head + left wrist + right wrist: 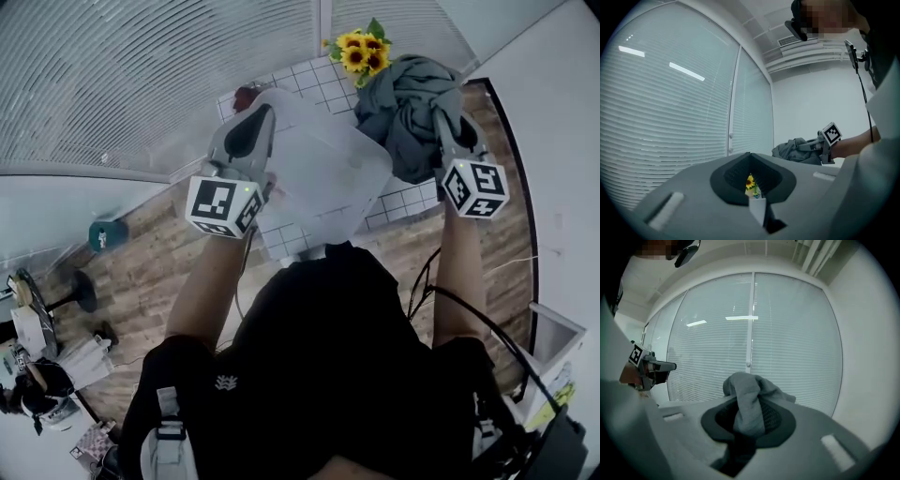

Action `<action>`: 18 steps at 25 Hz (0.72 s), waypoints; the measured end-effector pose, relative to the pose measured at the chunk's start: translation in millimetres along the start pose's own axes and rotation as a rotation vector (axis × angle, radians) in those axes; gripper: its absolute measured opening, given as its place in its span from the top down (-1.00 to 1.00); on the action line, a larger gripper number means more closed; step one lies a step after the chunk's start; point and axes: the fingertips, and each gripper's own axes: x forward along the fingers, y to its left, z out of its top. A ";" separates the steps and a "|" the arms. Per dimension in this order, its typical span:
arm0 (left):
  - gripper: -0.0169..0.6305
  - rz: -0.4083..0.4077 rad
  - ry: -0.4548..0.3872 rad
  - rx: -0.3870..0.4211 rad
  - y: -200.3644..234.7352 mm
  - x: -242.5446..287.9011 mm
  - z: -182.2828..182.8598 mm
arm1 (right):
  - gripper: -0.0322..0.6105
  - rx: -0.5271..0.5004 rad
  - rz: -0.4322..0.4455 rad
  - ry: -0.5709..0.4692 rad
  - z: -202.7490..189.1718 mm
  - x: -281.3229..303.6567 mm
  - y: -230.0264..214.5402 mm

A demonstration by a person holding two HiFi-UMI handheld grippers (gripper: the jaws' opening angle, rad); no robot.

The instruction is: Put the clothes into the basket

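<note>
Closest in, the person's [328, 375] black-shirted torso fills the bottom of the head view. Both bare forearms reach forward from it, raised and well apart.

On the left arm, the left gripper [255, 127] points level and straight ahead, its marker cube turned back toward the camera. Its jaws are nearly together, pinched on a thin white edge. The close view is soft there, but that looks like the rim of the basket [323, 173]. This pale translucent tub hangs tilted in the air between the two arms, with the left gripper at its left side.

Over on the right, the right gripper [442, 127] tips slightly downward. Its jaws are clamped on the clothes [408, 98]: a thick grey fold is bunched right between the pads and spills over the top of them. The grey bundle is up in the air beside the basket's far right corner, outside it and not in it.

Past both of them, sunflowers [362, 52] peek out above the bundle, over a white tiled surface [403, 202] set on the wood floor [150, 272]. Farthest off, slatted blinds [141, 75] cover the windows.
</note>
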 end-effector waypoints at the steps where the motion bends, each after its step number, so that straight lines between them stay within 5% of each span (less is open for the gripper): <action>1: 0.93 -0.005 -0.004 0.005 -1.4 -3.9 6.0 | 0.68 -0.005 -0.002 -0.011 10.4 -5.2 2.5; 18: 0.93 0.000 -0.079 0.049 22.3 -33.1 58.5 | 0.68 -0.030 0.028 -0.154 122.2 -21.4 32.9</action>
